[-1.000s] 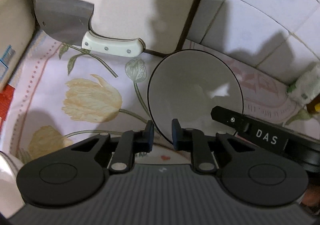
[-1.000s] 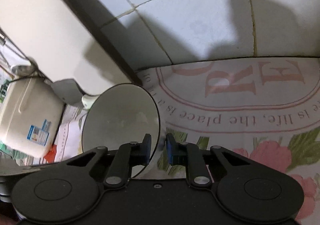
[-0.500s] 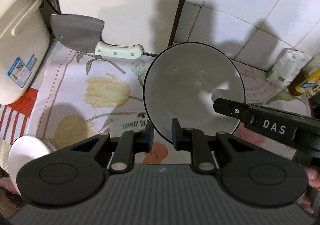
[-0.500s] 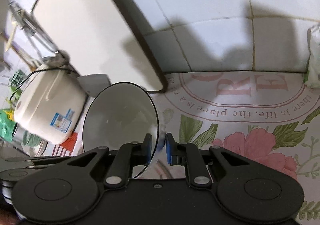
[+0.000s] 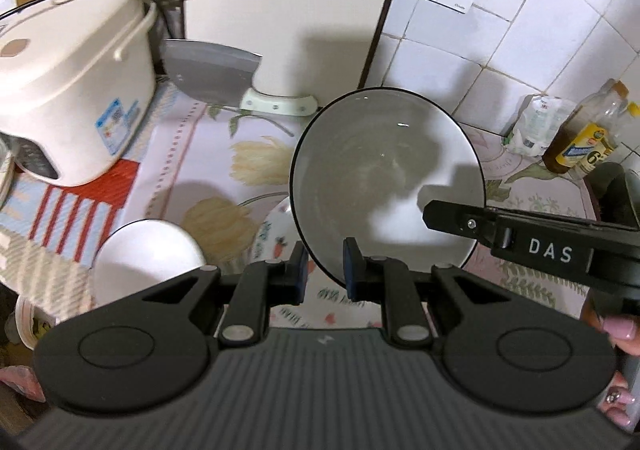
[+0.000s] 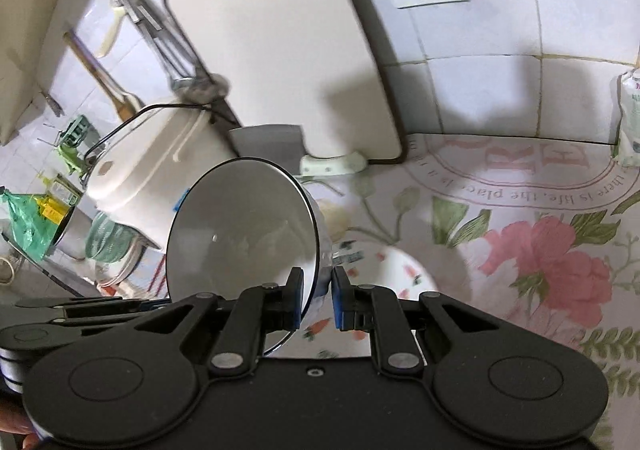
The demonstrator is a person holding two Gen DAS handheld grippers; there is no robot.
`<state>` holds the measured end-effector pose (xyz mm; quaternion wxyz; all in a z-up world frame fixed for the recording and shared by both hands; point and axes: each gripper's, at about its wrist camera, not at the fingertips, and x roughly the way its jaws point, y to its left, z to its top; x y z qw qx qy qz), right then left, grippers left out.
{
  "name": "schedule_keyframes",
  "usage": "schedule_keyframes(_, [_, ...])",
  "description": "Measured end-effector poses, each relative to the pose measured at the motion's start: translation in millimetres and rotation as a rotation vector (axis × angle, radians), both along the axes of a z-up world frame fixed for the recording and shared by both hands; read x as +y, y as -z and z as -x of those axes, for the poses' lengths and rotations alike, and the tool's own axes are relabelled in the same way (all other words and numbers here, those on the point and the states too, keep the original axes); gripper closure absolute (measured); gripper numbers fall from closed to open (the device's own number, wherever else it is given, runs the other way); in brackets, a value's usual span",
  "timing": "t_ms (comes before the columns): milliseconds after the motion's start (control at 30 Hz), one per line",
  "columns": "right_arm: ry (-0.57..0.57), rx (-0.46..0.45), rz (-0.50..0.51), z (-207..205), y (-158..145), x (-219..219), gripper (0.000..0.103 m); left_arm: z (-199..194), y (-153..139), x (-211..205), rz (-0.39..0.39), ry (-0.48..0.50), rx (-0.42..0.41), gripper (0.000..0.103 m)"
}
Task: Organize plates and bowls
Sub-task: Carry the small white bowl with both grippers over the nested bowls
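A white bowl with a thin black rim (image 5: 384, 178) hangs tilted above the counter, held by both grippers. My left gripper (image 5: 326, 270) is shut on its lower left rim. My right gripper (image 6: 316, 298) is shut on the rim's opposite edge, where the bowl (image 6: 240, 234) stands almost edge-on. Under the bowl a white plate with carrot prints (image 5: 276, 226) (image 6: 384, 270) lies on the floral cloth. A smaller white bowl (image 5: 148, 254) sits to its left. The right gripper's arm (image 5: 540, 246) reaches in from the right in the left wrist view.
A cream rice cooker (image 5: 68, 98) stands at the left, a cleaver (image 5: 212, 70) leans against the white cutting board (image 6: 280, 50) at the back. An oil bottle (image 5: 588, 138) and a white bag (image 5: 536, 126) stand at the right by the tiled wall.
Both grippers have risen and drawn back with the bowl held between them. The carrot plate, the small white bowl and the rice cooker have come into view below.
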<state>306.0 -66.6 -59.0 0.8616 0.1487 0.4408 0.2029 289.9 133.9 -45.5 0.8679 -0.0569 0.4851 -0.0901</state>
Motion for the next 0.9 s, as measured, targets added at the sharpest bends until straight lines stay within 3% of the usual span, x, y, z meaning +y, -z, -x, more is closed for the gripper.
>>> schedule_keyframes(333, [-0.015,-0.003,0.035,42,-6,65,0.084,40,2,62,-0.017,-0.025,0.021,0.087])
schedule_keyframes(900, [-0.022,0.06,0.05,47,15,146,0.084,55,29,137,-0.026,-0.082,0.034,0.087])
